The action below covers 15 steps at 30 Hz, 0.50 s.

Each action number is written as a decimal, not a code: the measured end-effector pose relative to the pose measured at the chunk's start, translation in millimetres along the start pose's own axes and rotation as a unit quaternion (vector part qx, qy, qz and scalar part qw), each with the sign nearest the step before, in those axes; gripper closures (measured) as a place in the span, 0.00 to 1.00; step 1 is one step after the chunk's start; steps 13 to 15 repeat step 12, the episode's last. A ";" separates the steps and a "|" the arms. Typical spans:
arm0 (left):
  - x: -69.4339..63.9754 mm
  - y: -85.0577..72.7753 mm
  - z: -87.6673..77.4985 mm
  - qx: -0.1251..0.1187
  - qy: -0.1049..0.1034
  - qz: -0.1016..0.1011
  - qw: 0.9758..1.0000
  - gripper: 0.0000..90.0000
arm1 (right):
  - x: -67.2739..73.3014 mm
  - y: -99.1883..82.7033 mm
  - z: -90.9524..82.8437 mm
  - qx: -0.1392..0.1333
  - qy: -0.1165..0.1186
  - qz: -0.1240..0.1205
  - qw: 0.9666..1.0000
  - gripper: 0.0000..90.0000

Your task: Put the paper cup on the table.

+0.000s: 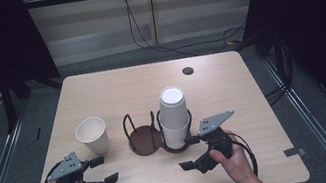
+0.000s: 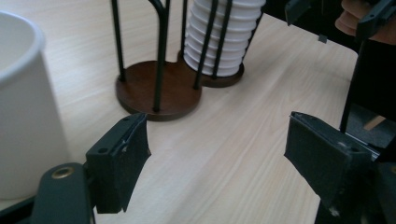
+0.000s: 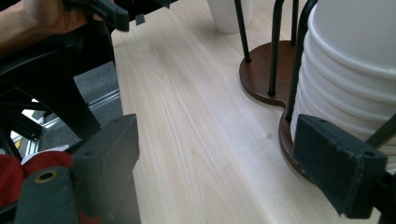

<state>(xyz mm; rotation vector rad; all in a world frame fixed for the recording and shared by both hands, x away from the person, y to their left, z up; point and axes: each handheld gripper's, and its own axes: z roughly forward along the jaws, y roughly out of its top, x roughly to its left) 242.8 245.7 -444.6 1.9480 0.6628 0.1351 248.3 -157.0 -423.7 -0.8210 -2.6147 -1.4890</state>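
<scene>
Table [image 1: 114,87]: pale wood.
Single cup [image 1: 92,135]: upright, just ahead of left hand-held gripper [image 1: 103,169], released.
Right hand-held gripper [image 1: 189,153]: released, beside cup stack [image 1: 174,116].

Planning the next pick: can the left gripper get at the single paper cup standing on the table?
Probably yes. The left gripper sits just in front of the single cup, its jaws apart and empty, with bare table between; the cup holder stands off to the side.

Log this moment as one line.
left gripper: open, near single cup | right gripper: open, beside cup stack | holder: one side empty
</scene>
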 end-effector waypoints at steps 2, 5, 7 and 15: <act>-6.1 -2.4 6.6 -0.007 -0.006 0.001 1.000 0.24 | 0.4 -0.6 1.2 0.002 -0.001 0.000 1.000 0.16; -12.8 -6.2 16.1 -0.039 -0.014 -0.034 0.999 0.23 | 0.5 -1.5 3.0 0.001 -0.001 0.001 1.000 0.16; -18.7 -6.7 25.4 -0.031 -0.017 -0.031 0.999 0.23 | -0.3 -3.3 4.1 -0.004 -0.005 0.004 1.000 0.16; -29.7 -8.7 39.3 -0.002 -0.025 0.003 1.000 0.23 | -2.0 -10.1 8.4 -0.013 -0.037 0.012 0.999 0.16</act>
